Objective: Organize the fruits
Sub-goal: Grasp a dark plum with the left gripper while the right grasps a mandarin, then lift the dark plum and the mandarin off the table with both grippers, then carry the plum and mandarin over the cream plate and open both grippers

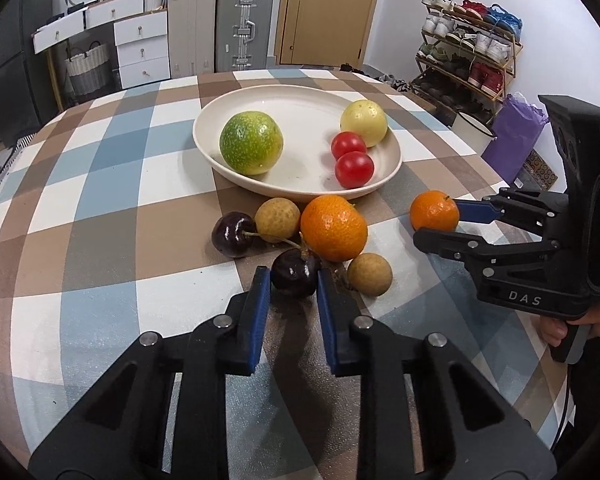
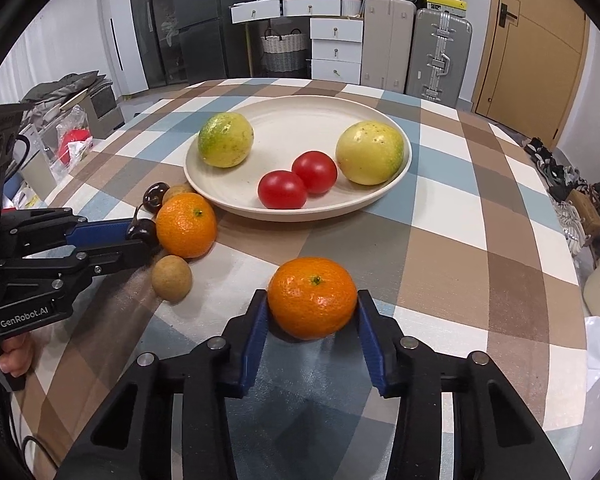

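Left jaws: clamped on a dark cherry [image 1: 295, 278], blue pads touching both its sides; left gripper [image 1: 293, 284] low on the checked tablecloth [image 1: 100, 240].
Right jaws: closed onto the small mandarin [image 2: 312, 298], pads pressed to its flanks; right gripper [image 2: 312, 312] pointing toward the plate.
Plate [image 1: 220, 160]: at twelve o'clock from both grippers; already holding a green passion fruit [image 1: 251, 142], a yellow passion fruit [image 1: 364, 123] and two tomatoes [image 1: 354, 169].
Loose fruit: large mandarin [image 1: 334, 227] just at one o'clock of the held cherry, touching or nearly so; longan [image 1: 369, 274] at three o'clock of it; second cherry [image 1: 233, 234] and second longan [image 1: 277, 220] at ten to eleven o'clock.
Risk, cherry: soft skin, likely to bruise or split under a hard squeeze; stem lying toward the large mandarin, might snag on lifting and nudge it.
Risk, mandarin: round and gripped near its widest part; could slip out if tilted during the carry.
Risk, plate: round fruit prone to rolling if set down against the tomatoes or near the rim.
Risk, grippers: both heading to one plate, collision possible if moved together.
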`<action>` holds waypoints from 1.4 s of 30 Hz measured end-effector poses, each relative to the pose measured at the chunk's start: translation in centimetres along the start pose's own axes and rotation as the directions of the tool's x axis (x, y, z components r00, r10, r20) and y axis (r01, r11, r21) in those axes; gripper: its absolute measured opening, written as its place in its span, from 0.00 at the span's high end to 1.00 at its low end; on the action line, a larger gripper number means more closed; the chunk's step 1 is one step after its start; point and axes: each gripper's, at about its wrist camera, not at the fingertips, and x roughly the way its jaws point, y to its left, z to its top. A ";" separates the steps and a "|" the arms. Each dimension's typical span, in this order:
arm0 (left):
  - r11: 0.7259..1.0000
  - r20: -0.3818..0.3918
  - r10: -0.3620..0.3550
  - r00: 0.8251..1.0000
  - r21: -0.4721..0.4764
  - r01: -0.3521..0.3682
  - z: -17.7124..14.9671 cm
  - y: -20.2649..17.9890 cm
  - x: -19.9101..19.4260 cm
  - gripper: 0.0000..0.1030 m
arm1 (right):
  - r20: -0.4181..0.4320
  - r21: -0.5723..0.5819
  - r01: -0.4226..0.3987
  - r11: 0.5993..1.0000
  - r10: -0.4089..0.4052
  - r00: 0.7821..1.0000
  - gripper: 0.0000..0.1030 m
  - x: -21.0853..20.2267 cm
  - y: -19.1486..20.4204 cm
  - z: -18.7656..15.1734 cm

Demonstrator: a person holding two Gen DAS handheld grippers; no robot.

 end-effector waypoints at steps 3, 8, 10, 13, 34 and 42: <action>1.000 0.013 0.004 1.000 0.000 -0.004 0.1 0.0 -0.4 0.80 | 0.002 0.007 -0.005 1.000 0.005 1.000 0.58 0.0 0.0 -0.1; 1.000 0.045 0.011 0.999 0.000 -0.011 0.3 0.1 -1.4 0.80 | 0.015 0.011 -0.004 1.000 0.004 1.000 0.59 -0.3 0.0 -0.1; 1.000 0.061 0.014 0.998 0.001 -0.014 0.5 0.0 -1.8 0.80 | 0.033 0.015 -0.007 1.000 0.007 0.999 0.59 -0.7 -0.1 -0.1; 1.000 0.081 0.028 0.996 0.002 -0.029 0.7 0.0 -2.4 0.80 | 0.052 0.022 -0.011 1.000 0.010 0.999 0.59 -1.5 -0.4 -0.1; 0.998 0.196 0.056 0.979 -0.034 -0.050 2.9 -0.7 -5.6 0.80 | 0.153 0.034 -0.042 0.999 0.036 0.988 0.59 -4.8 -1.3 2.0; 0.997 0.196 0.078 0.978 -0.029 -0.074 4.6 -0.6 -4.6 0.80 | 0.179 0.038 -0.061 0.997 0.053 0.982 0.59 -4.7 -2.1 3.6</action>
